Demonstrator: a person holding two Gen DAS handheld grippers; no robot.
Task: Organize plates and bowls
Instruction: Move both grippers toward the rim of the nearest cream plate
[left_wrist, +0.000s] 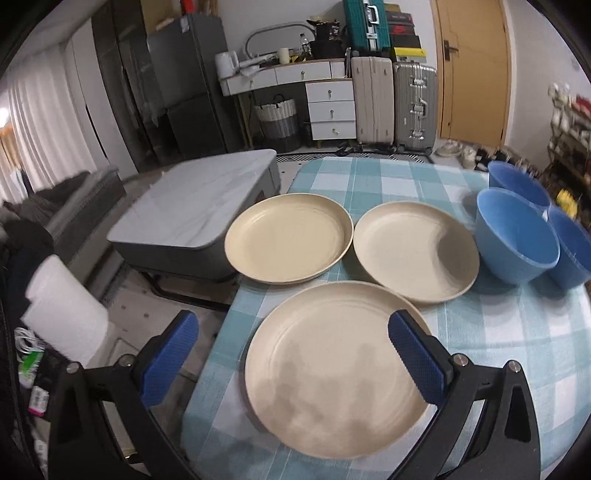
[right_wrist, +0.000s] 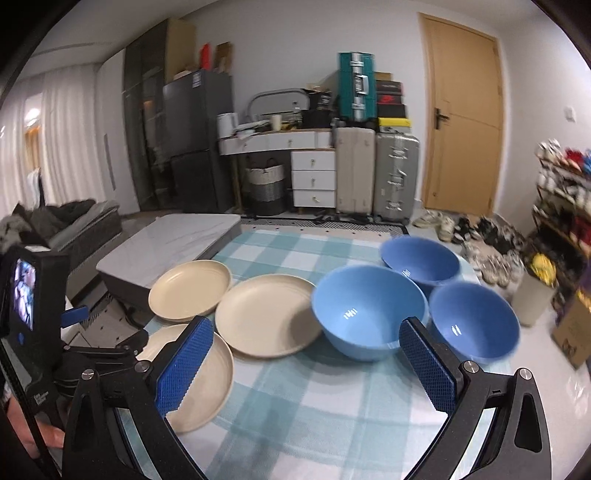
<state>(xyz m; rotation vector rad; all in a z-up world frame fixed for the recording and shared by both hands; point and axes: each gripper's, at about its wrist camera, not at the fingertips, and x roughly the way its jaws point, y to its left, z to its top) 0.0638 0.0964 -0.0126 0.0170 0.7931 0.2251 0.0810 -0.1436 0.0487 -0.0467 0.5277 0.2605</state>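
Three cream plates lie on the teal checked tablecloth (left_wrist: 498, 332): a near plate (left_wrist: 332, 369), a far-left plate (left_wrist: 288, 243) and a right plate (left_wrist: 413, 251). To their right, three blue bowls (left_wrist: 517, 240) stand close together. My left gripper (left_wrist: 291, 332) hangs open above the near plate, one finger past the plate's left rim and one over its right side. My right gripper (right_wrist: 306, 328) is open and empty, low over the cloth (right_wrist: 314, 406), facing the middle plate (right_wrist: 266, 317) and the nearest bowl (right_wrist: 369, 314). Its left finger hides part of the near plate (right_wrist: 207, 387).
The table's left edge runs just left of the plates, with a grey marble-topped low table (left_wrist: 195, 221) and a paper towel roll (left_wrist: 62, 314) beyond it. The left tool's small screen (right_wrist: 26, 295) and a hand (right_wrist: 48, 439) show at the left. Shoes (right_wrist: 491, 258) and a cardboard box (right_wrist: 572, 332) are on the floor to the right.
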